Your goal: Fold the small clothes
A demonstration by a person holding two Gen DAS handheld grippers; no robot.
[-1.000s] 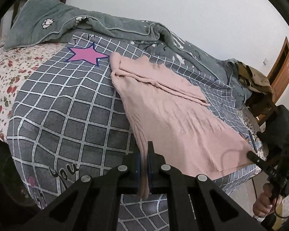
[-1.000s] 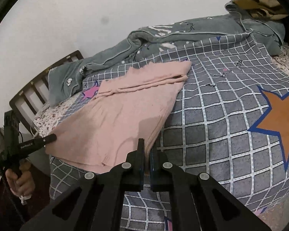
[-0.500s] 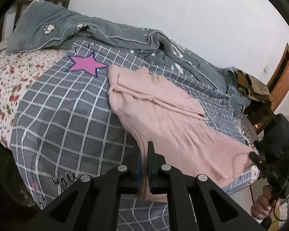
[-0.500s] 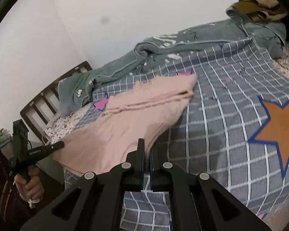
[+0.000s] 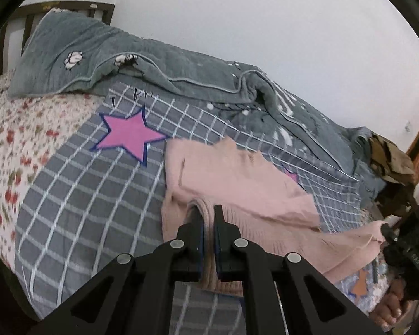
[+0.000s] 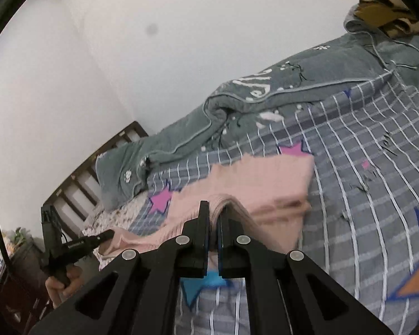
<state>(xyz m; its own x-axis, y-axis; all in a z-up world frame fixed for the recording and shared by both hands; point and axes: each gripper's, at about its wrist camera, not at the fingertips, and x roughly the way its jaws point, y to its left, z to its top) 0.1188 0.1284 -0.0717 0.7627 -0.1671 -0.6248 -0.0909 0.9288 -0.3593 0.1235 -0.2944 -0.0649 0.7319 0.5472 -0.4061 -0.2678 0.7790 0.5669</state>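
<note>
Left hand-held gripper (image 5: 208,223): jaws closed tight on a bunched corner of the pink garment (image 5: 237,178), the cloth pinched between the pads and hanging below them. Right hand-held gripper (image 6: 214,217): jaws likewise closed on another corner of the same garment's near edge, with the ribbed cloth arching over the right finger.

Pink garment: lies on the grey checked bedspread (image 5: 78,195), just beside the pink star (image 5: 127,135) printed on it. Its far part rests flat on the bedspread, a sleeve folded across it; its near edge is lifted off the bed and stretched between the two grippers.

Grey quilt (image 5: 153,64): heaped along the wall side of the bed, beyond the pink star. Floral sheet (image 5: 11,139): exposed beside the bedspread, on the star's headboard side. Wooden headboard (image 5: 67,8): behind the quilt's end. Brown clothes (image 5: 391,159): piled at the quilt's other end, well apart from the star. In the left wrist view a hand (image 5: 391,304) grips the right tool's handle at the frame edge.
</note>
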